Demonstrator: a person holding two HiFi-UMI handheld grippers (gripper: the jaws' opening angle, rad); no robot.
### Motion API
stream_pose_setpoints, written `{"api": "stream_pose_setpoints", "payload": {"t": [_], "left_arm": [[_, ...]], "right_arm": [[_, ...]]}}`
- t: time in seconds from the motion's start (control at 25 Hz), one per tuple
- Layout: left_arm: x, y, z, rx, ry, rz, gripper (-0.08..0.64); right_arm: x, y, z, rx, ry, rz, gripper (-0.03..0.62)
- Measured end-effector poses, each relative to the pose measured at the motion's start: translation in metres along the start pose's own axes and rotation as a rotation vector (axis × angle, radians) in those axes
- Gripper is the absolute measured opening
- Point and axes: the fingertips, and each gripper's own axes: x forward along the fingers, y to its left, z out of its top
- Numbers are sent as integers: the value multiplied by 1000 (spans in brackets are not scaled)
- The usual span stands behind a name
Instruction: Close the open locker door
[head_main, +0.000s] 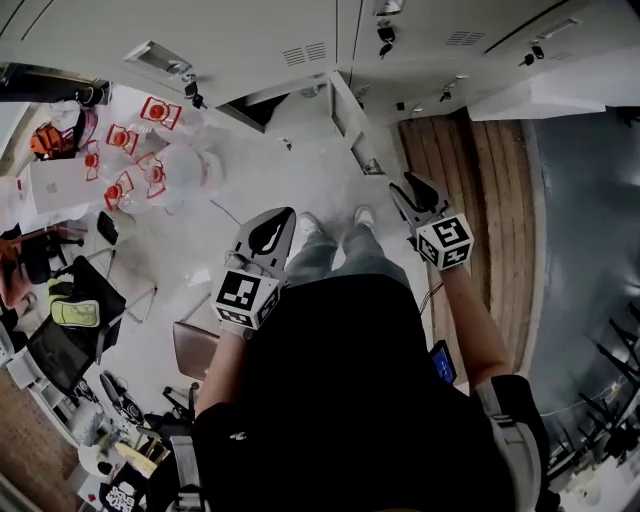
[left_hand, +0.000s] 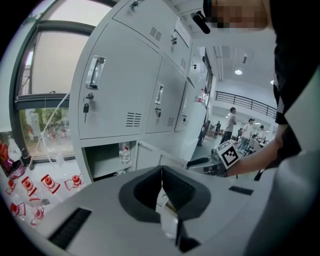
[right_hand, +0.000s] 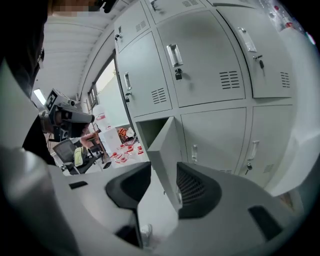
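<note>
Clear plastic bottles with red labels (head_main: 135, 165) litter the pale floor left of the grey metal lockers (right_hand: 200, 65). The grey bottom-row locker door (right_hand: 165, 142) stands open, seen between the parted jaws of the right gripper (right_hand: 164, 169). The left gripper (left_hand: 161, 170) has its jaws together and holds nothing.

Bright, even daylight from the window (left_hand: 42, 125), with strong fisheye bending and dark vignetting at the edges.

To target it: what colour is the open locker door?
The open locker door is light grey; clearest in right gripper view.
</note>
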Motion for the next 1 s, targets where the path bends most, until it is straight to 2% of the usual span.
{"api": "stream_pose_setpoints", "payload": {"t": [0.48, 0.76, 1.0], "left_arm": [[-33, 3, -24, -82, 7, 231, 23], [-59, 13, -40, -138, -3, 332, 23], [-80, 22, -50, -173, -19, 404, 23]], "right_arm": [[46, 19, -19, -50, 67, 185, 157], [70, 57, -21, -100, 85, 300, 198], [91, 90, -24, -139, 111, 386, 198]]}}
